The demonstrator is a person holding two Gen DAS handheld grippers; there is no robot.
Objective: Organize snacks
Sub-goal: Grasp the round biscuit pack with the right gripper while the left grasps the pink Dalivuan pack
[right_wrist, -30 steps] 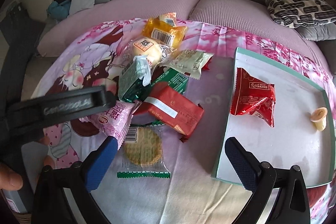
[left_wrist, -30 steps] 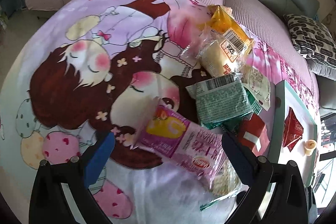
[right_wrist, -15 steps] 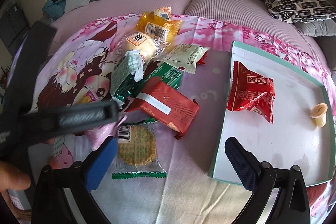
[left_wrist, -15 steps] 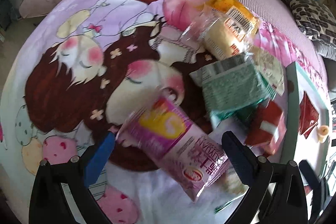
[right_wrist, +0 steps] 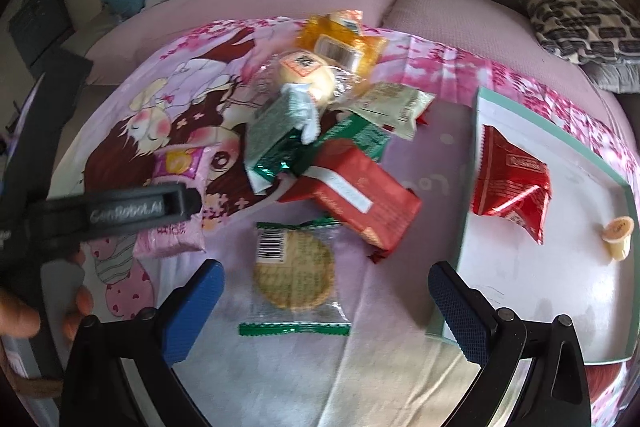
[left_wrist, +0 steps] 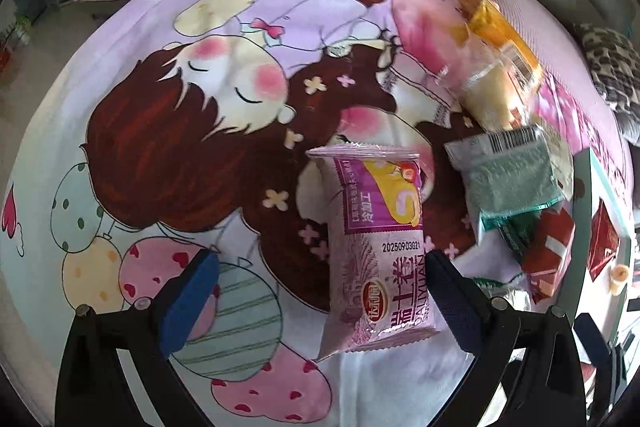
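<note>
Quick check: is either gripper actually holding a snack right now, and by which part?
Neither. The left gripper is open around the pink packet, its right finger beside the packet's lower edge. The right gripper is open above the round cracker packet.

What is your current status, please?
Left gripper open over pink snack packet. Right gripper open over round cracker. Nothing between the fingers.

Left gripper [left_wrist: 320, 299]: jaws wide, pink packet [left_wrist: 380, 247] lying between them against right pad; bare cloth-covered surface [left_wrist: 160, 131] ahead and left. Snack heap [right_wrist: 320, 131] crowds surface centre, packets overlapping. Right gripper [right_wrist: 324, 307]: jaws wide, round cracker packet [right_wrist: 294, 273] alone between them, free cloth around it. Tray [right_wrist: 468, 227] edge blocks right; tray floor mostly bare, red packet [right_wrist: 510, 183] and small cup [right_wrist: 618, 237] apart.
</note>
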